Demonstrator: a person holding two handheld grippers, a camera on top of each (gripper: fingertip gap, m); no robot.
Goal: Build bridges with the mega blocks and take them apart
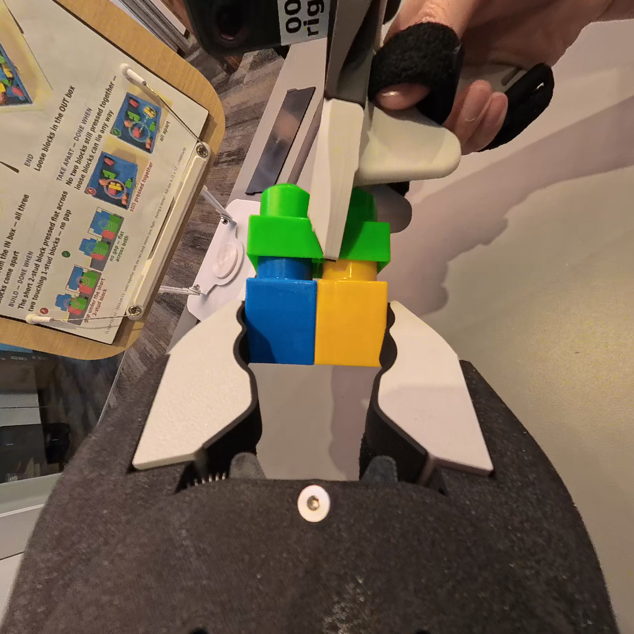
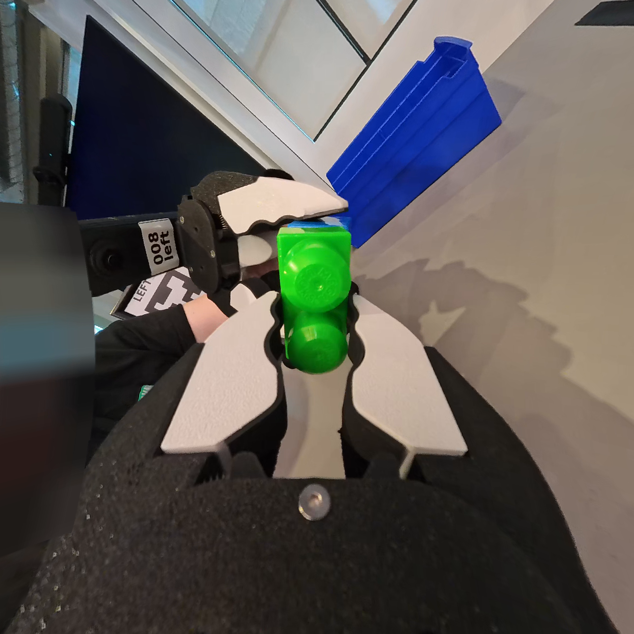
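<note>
The left gripper (image 1: 315,329) has its jaws closed on a blue block (image 1: 281,322) and a yellow block (image 1: 350,322) that sit side by side and touching, one white finger against the outer face of each. Across their two studs lies a green two-stud block (image 1: 284,236), with a sliver of both studs showing beneath it, so it is not pressed fully flat. The right gripper (image 2: 315,329) comes in from above with its jaws pinched on that green block (image 2: 314,284), whose two round studs face the right wrist camera. A hand (image 1: 480,79) with black finger straps works the right gripper. The whole stack is held up above the pale table (image 1: 514,343). A blue bin (image 2: 422,144) stands further off on the table, and an instruction card on a wooden board (image 1: 192,103) lies to the left
</note>
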